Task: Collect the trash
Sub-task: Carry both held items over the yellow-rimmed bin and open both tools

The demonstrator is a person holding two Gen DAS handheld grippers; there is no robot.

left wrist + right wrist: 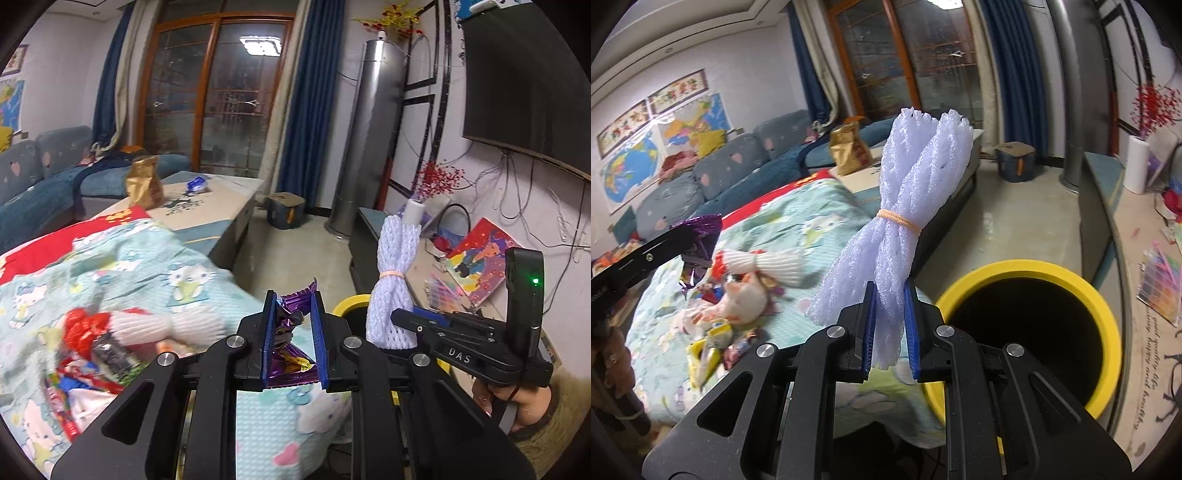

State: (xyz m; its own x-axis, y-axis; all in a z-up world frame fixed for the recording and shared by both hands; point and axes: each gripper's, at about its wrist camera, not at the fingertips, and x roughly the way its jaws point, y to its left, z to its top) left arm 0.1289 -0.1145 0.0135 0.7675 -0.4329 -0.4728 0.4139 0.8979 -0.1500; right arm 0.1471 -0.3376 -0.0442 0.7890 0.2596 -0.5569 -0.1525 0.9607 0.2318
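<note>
My left gripper [294, 332] is shut on a purple foil snack wrapper [291, 345], held above the cloth-covered table edge. My right gripper [889, 325] is shut on a white foam-net bundle [908, 206] tied with an orange rubber band, held upright just left of the yellow-rimmed trash bin [1027, 271]. In the left wrist view the bundle [393, 280] and the right gripper's body [465, 347] sit to the right, with the bin's rim [349, 304] behind. In the right wrist view the left gripper [646, 258] holds the wrapper [700, 236] at left. More wrappers [716, 343] lie on the cloth.
A cat-print cloth [147, 266] covers the table, with another foam net [147, 326] and red wrappers [83, 332] on it. A gold bag [144, 182] stands on the coffee table behind. A low TV cabinet [1137, 258] with papers runs along the right. Tiled floor [1015, 221] lies between.
</note>
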